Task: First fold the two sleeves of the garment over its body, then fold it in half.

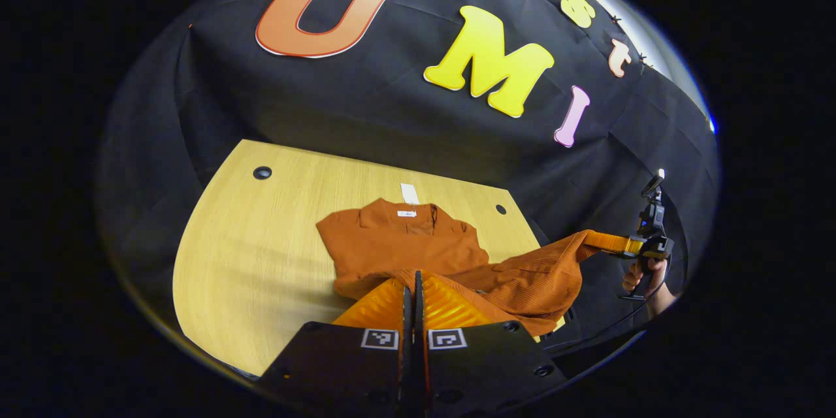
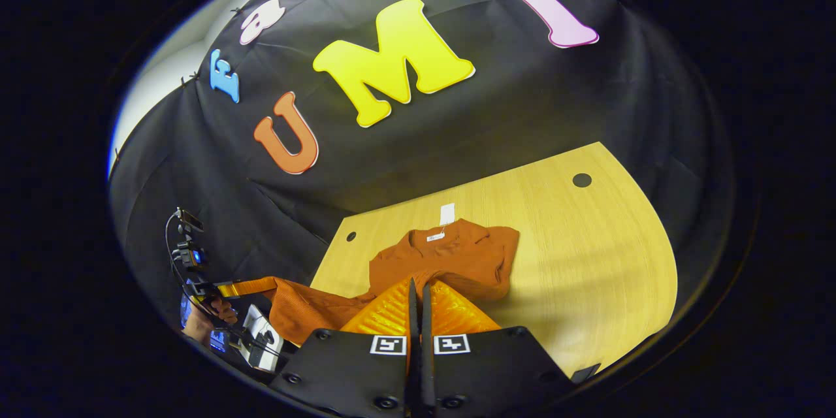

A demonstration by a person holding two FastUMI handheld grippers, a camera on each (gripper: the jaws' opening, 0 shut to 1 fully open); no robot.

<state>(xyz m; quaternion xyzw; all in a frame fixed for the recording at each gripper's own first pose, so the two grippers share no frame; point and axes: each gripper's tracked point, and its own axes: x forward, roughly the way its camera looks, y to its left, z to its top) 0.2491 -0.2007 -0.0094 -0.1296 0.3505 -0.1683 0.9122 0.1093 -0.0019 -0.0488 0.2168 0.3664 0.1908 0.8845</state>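
Note:
A rust-orange garment lies with its collar end and white tag on the wooden table. Its near part is lifted and stretched between both grippers. In the left gripper view, my left gripper is shut on the cloth at the bottom, and my right gripper off to the right pinches a raised corner beyond the table's edge. In the right gripper view, my right gripper is shut on the garment, and my left gripper holds the far left corner.
The table has small dark holes near its back corners. A hand holds the right gripper's handle. Below the table's left edge in the right gripper view sits a white object.

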